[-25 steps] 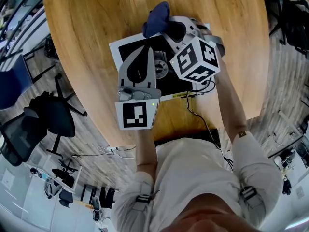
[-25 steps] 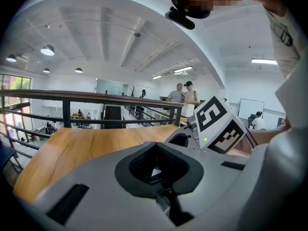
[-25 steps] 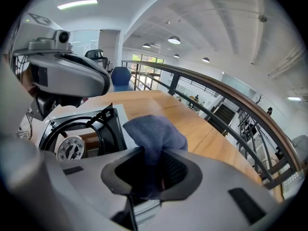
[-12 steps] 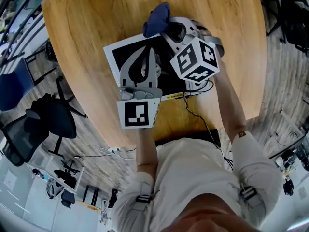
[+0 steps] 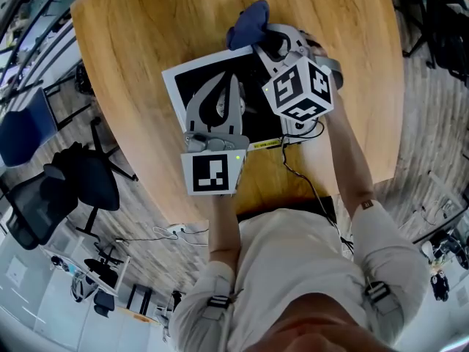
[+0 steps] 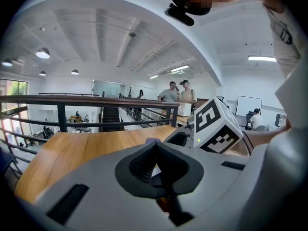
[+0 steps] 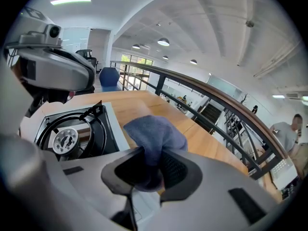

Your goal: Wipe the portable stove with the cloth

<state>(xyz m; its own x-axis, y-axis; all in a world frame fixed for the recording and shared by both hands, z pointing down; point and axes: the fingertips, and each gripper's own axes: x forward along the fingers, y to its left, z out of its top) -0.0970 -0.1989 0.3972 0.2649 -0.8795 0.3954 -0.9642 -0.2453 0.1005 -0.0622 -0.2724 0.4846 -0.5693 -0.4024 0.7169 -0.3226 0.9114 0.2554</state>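
Observation:
The portable stove (image 5: 192, 86) has a white frame and a black top, and it stands mid-table under both grippers. My right gripper (image 5: 261, 41) is shut on the dark blue cloth (image 5: 248, 20) at the stove's far right corner. In the right gripper view the cloth (image 7: 155, 131) bunches up out of the jaws, beside the burner (image 7: 66, 139). My left gripper (image 5: 224, 81) lies over the black top with its fingertips together. In the left gripper view its pads (image 6: 139, 165) meet at the tip, and nothing clear is held between them.
The round wooden table (image 5: 139, 35) drops off close behind the stove and at the near edge. A black cable (image 5: 294, 173) trails from the stove's near right corner over the near edge. Office chairs (image 5: 80, 185) stand on the floor at left.
The right gripper and the cloth have shifted slightly toward the far right of the stove. The left gripper stays put on the stove top.

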